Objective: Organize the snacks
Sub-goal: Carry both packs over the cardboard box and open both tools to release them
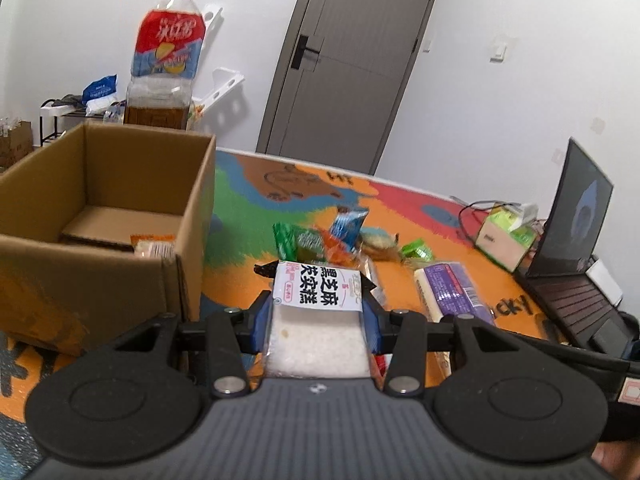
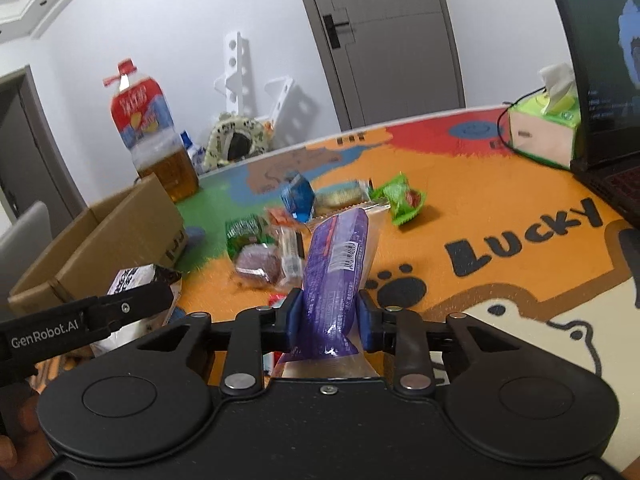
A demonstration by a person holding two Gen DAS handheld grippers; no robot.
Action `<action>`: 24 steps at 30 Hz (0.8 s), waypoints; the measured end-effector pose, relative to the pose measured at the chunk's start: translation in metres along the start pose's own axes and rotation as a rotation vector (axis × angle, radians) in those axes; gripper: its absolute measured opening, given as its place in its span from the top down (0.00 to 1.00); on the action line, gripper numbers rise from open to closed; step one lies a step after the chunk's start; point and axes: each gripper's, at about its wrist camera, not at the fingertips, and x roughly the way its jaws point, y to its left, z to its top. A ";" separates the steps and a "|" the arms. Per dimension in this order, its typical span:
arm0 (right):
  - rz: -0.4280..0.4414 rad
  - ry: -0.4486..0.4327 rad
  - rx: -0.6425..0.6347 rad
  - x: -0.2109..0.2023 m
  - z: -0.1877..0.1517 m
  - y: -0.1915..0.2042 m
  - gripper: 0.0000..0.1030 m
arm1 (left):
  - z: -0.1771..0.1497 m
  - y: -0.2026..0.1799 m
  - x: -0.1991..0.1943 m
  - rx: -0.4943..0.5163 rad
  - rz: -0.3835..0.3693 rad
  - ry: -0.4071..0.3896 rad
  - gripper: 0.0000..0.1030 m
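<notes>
My left gripper (image 1: 317, 322) is shut on a white rice-cake pack with a black and white label (image 1: 316, 312), held above the mat to the right of the open cardboard box (image 1: 100, 216). My right gripper (image 2: 326, 312) is shut on a long purple snack pack (image 2: 336, 264), lifted off the mat. The purple pack also shows in the left wrist view (image 1: 452, 290). The left gripper and its white pack show at the left of the right wrist view (image 2: 132, 280). A pile of small snacks (image 2: 280, 236) lies on the colourful mat ahead, also in the left wrist view (image 1: 336, 236). An orange snack (image 1: 154, 246) lies inside the box.
A large iced-tea bottle (image 1: 166, 60) stands behind the box. A tissue box (image 2: 544, 132) with a cable and an open laptop (image 1: 576, 240) sit at the right. The mat (image 2: 500, 272) with "LUCKY" printed covers the table. A grey door (image 1: 344, 60) is behind.
</notes>
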 end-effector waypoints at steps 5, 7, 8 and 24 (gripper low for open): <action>0.028 -0.048 -0.011 -0.012 0.012 0.014 0.72 | 0.012 -0.001 -0.019 -0.005 -0.020 -0.053 0.57; 0.043 -0.067 -0.013 -0.017 0.015 0.021 0.72 | 0.018 0.000 -0.026 -0.003 -0.024 -0.076 0.57; 0.050 -0.076 -0.013 -0.018 0.017 0.024 0.72 | 0.020 0.002 -0.030 -0.005 -0.024 -0.089 0.57; 0.155 -0.154 -0.046 -0.017 0.046 0.088 0.72 | 0.053 0.053 -0.063 -0.065 0.049 -0.204 0.57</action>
